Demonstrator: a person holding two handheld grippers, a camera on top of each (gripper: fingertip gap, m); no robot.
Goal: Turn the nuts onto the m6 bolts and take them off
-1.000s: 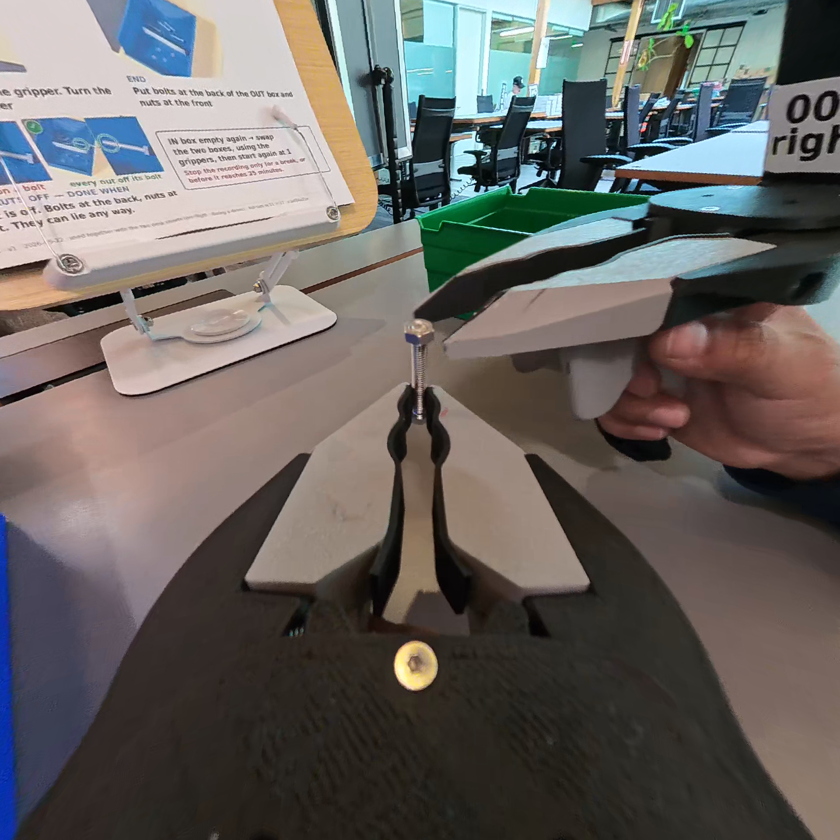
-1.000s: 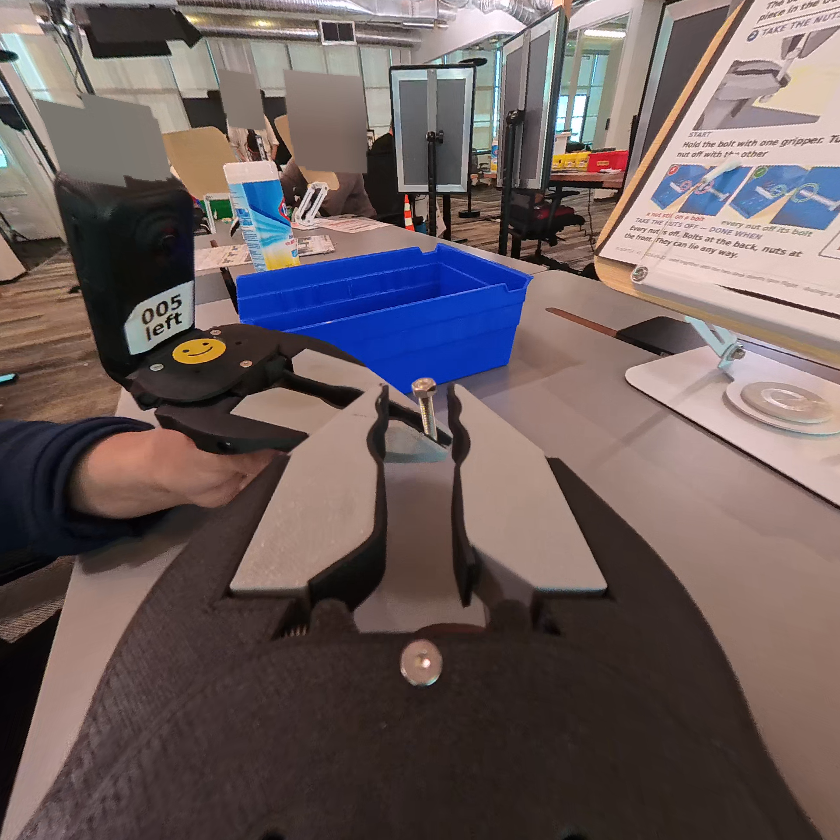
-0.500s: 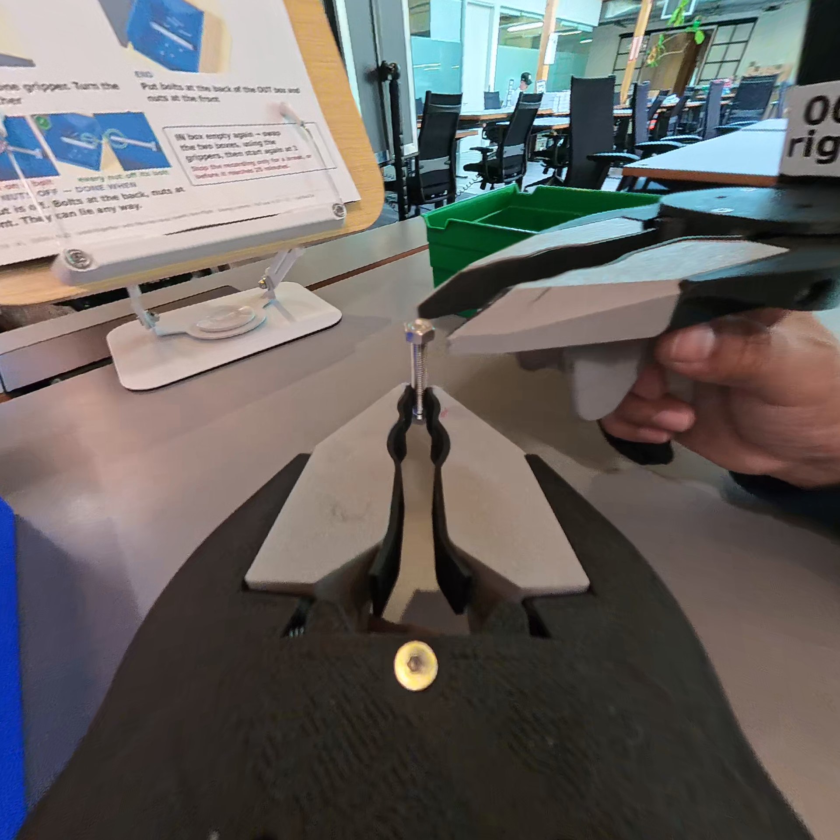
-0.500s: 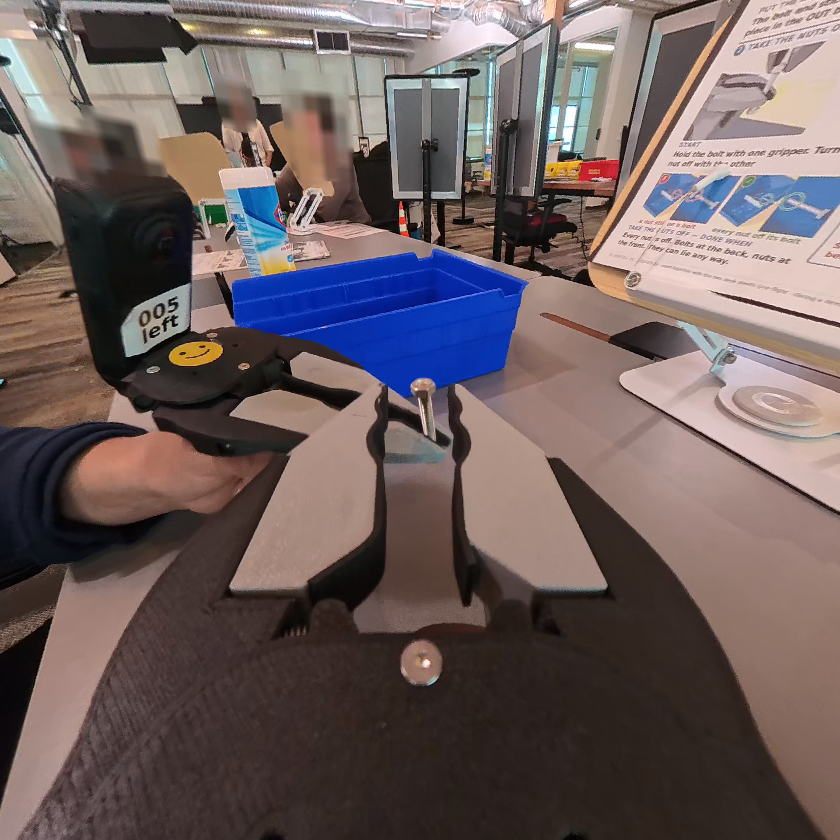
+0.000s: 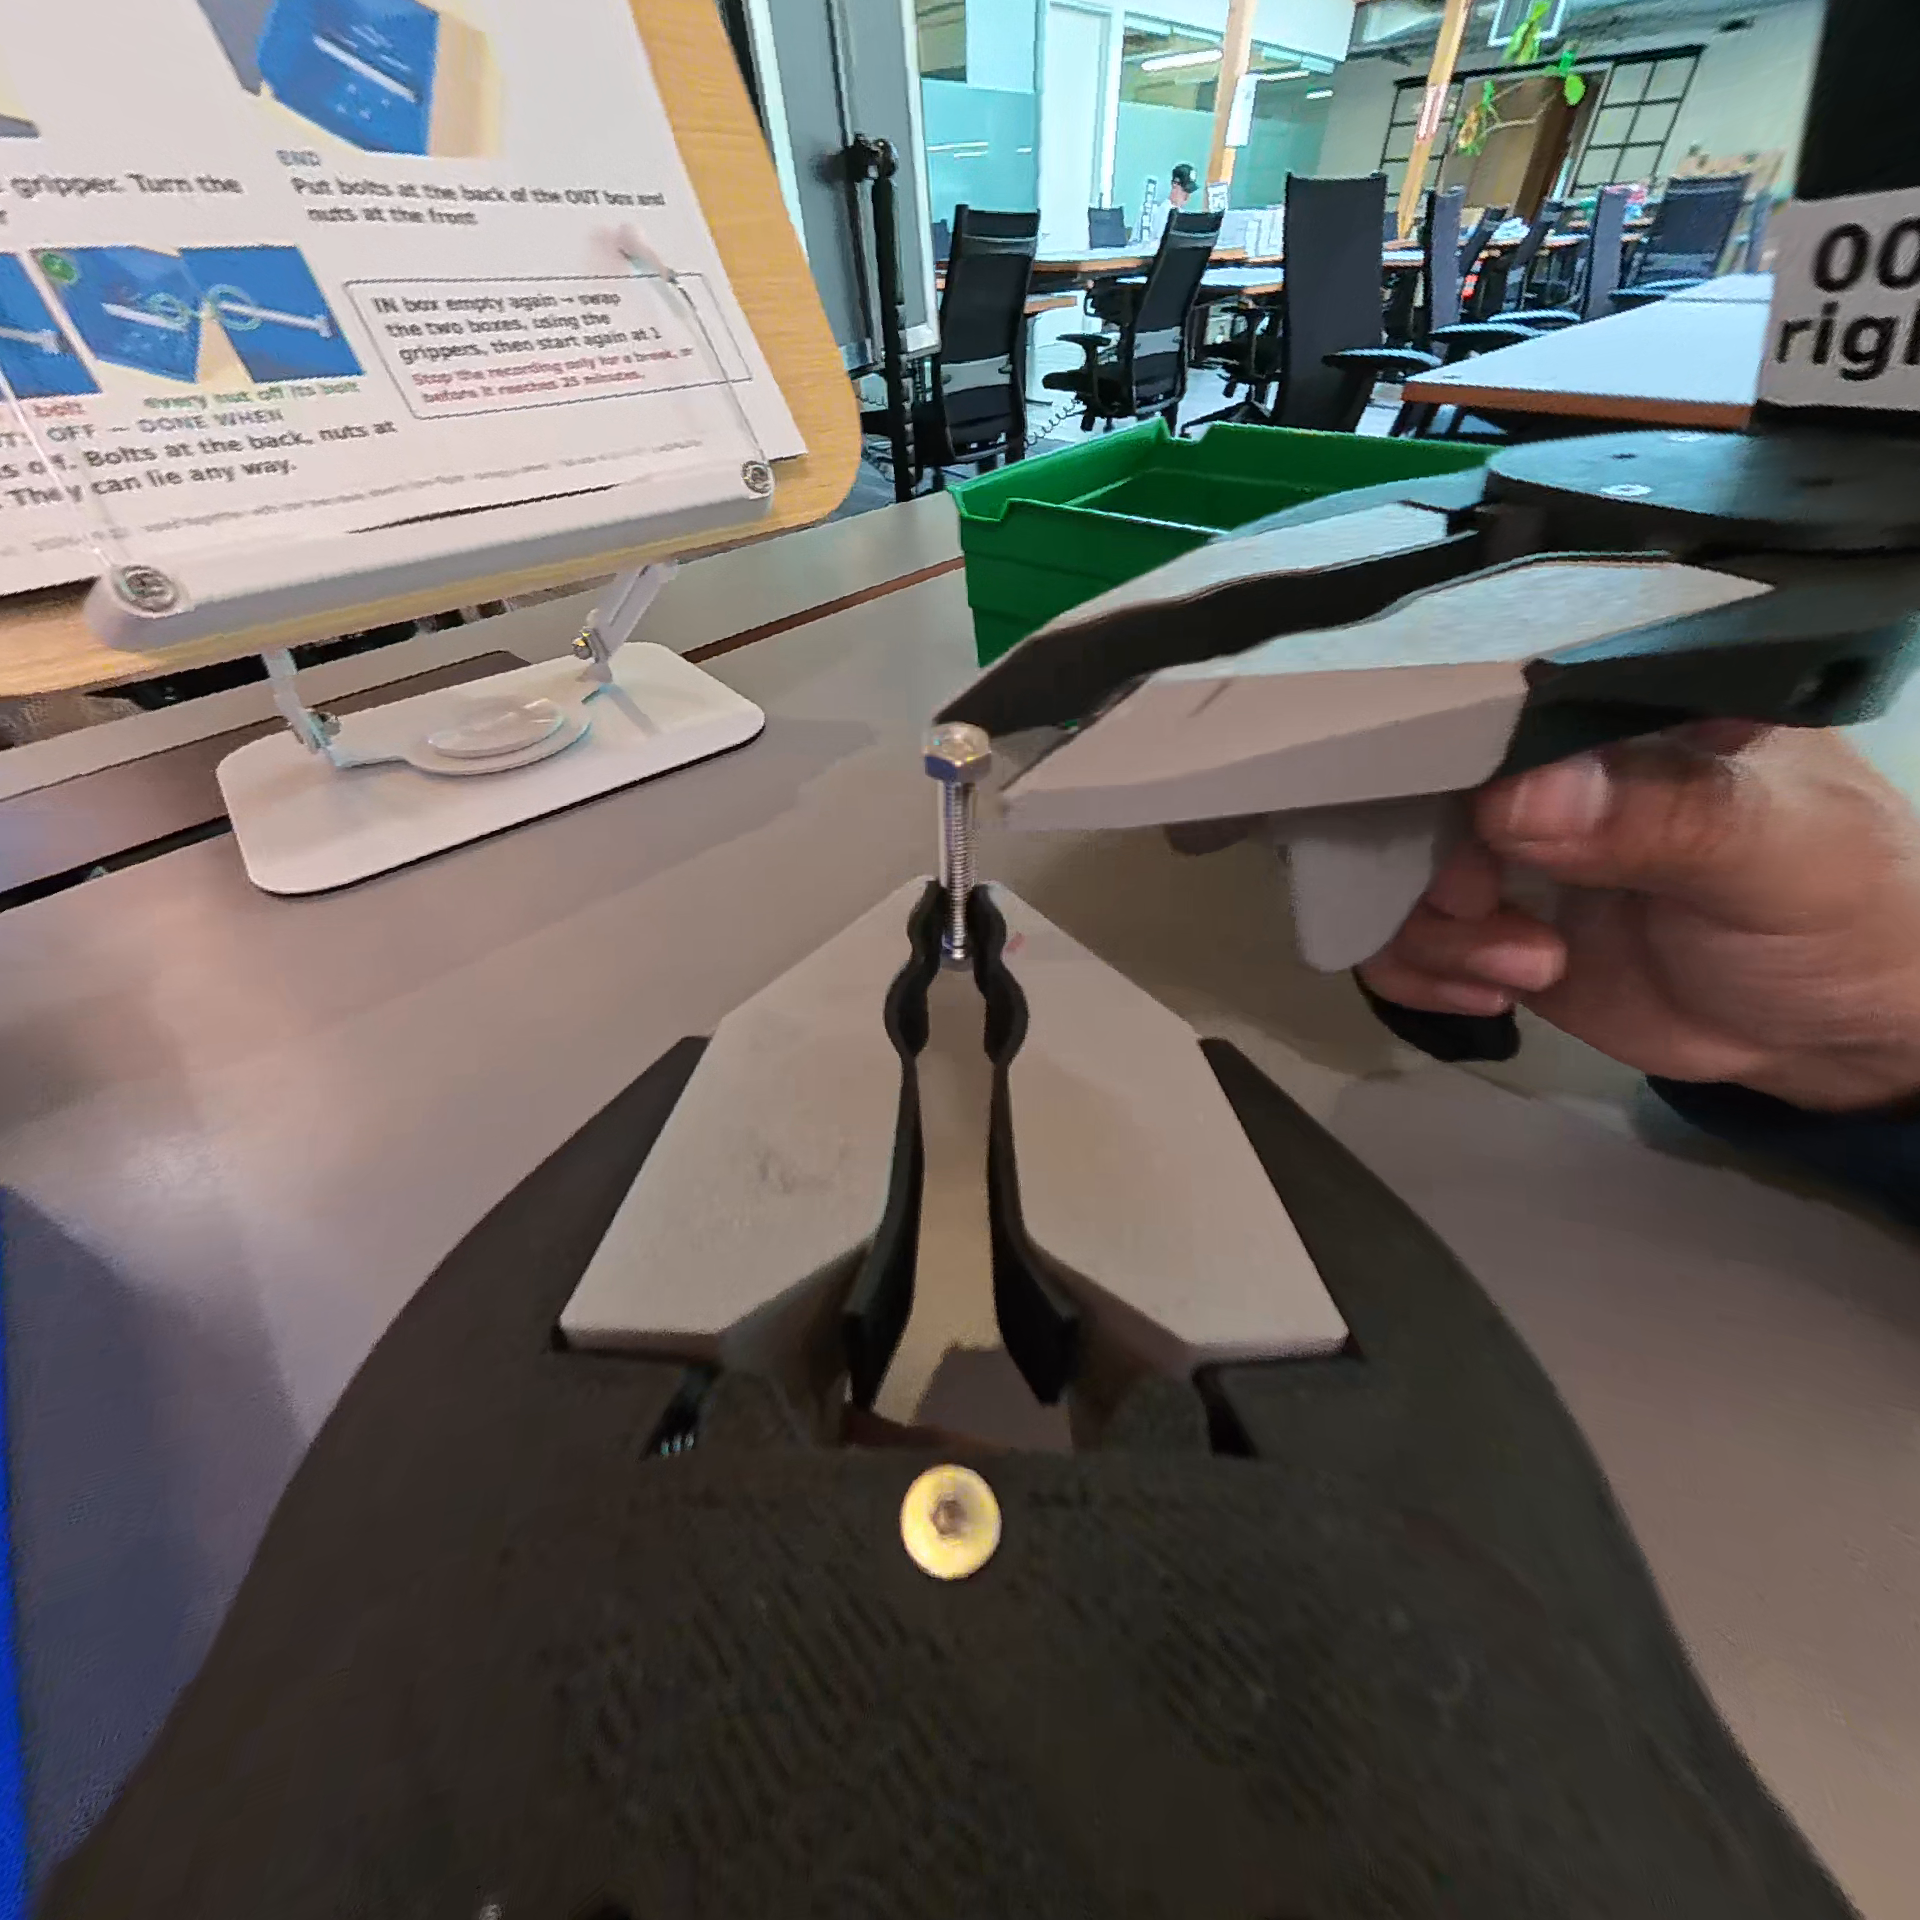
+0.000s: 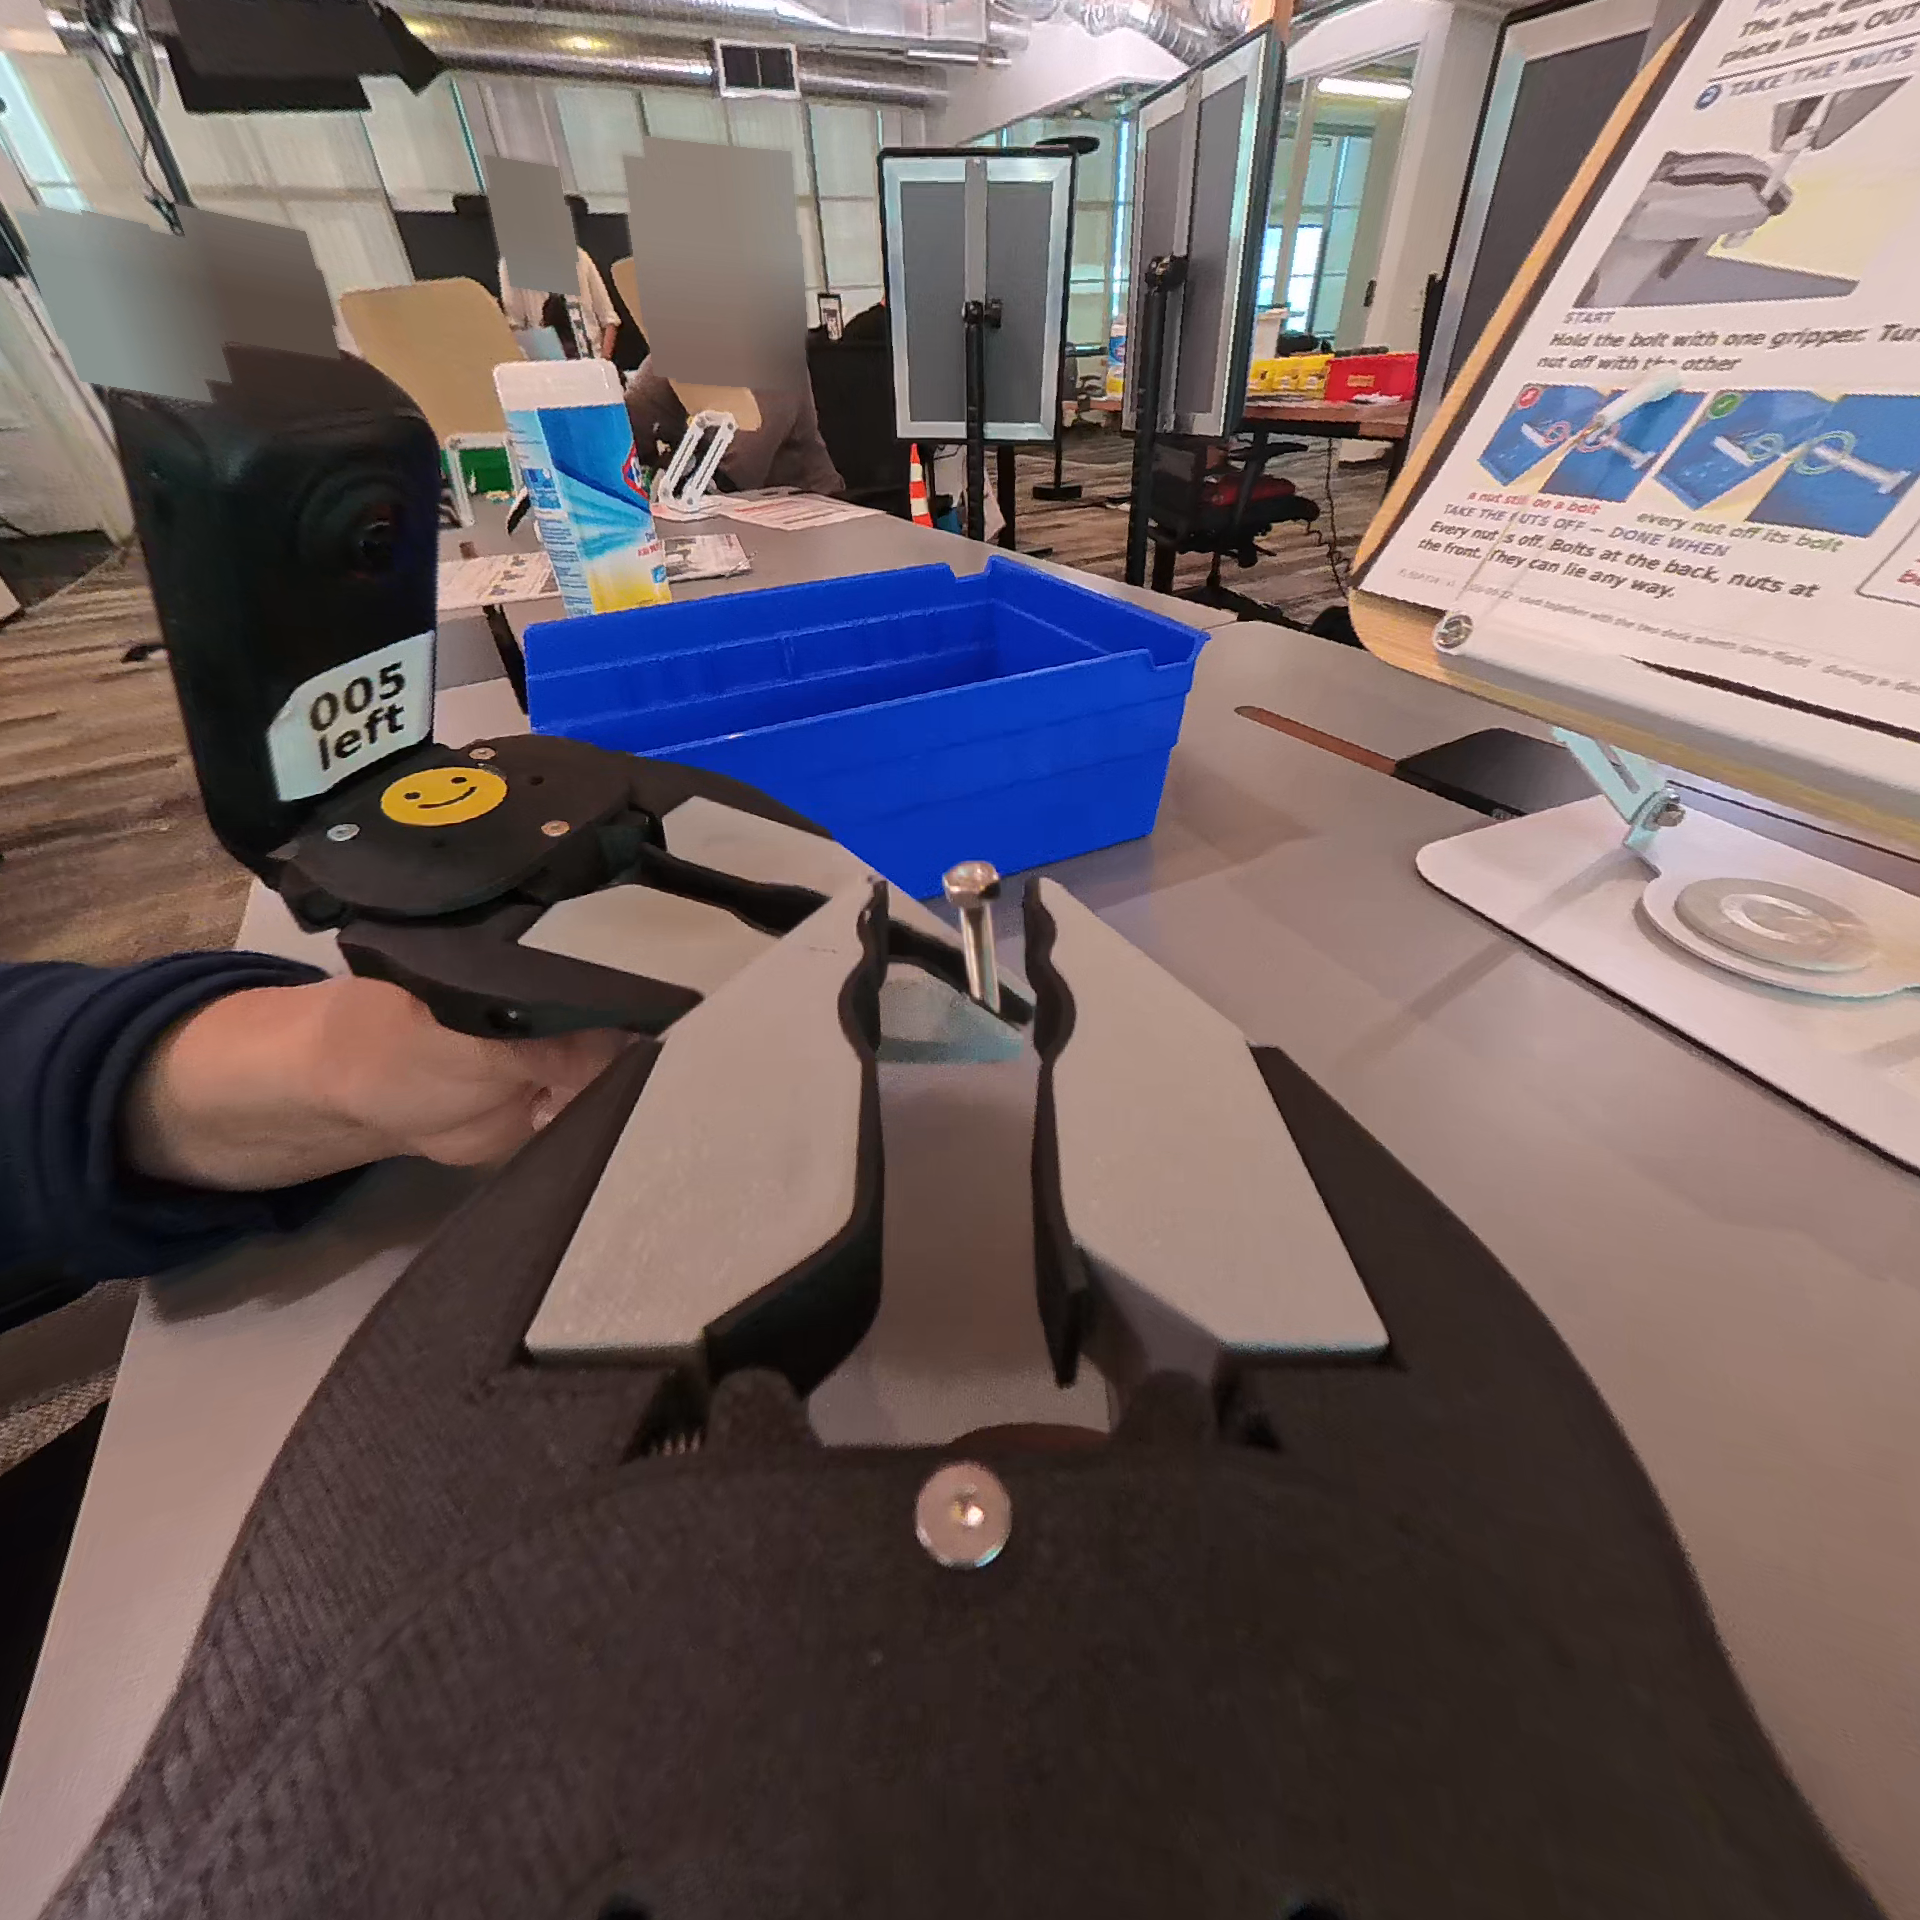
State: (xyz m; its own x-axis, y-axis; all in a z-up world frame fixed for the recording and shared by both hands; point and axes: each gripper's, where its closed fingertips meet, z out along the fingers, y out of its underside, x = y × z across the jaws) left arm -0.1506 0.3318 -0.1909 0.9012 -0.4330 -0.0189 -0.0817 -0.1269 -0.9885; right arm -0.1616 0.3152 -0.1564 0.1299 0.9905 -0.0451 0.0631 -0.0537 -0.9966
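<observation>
A silver M6 bolt (image 5: 955, 831) stands upright above the grey table (image 5: 312, 1039), with a hex piece (image 5: 956, 750) at its top; I cannot tell if that is the head or a nut. My left gripper (image 5: 956, 930) is shut on the bolt's lower end. My right gripper (image 6: 954, 920) is open, with its fingertips on either side of the bolt (image 6: 977, 940) near its top and not touching it. In the left wrist view the right gripper (image 5: 982, 743) reaches in from the right at the height of the hex piece. The left gripper (image 6: 982, 1013) comes in from the left in the right wrist view.
A blue bin (image 6: 862, 717) stands behind the bolt in the right wrist view. A green bin (image 5: 1143, 520) stands behind it in the left wrist view. An instruction board on a white stand (image 5: 488, 769) is at the table's far side. A wipes canister (image 6: 582, 488) stands farther back. Both grippers' tips are close together, under 4 cm apart.
Both hand-held grippers have drifted slightly. The left stays shut on the bolt and the right stays open around its top.
</observation>
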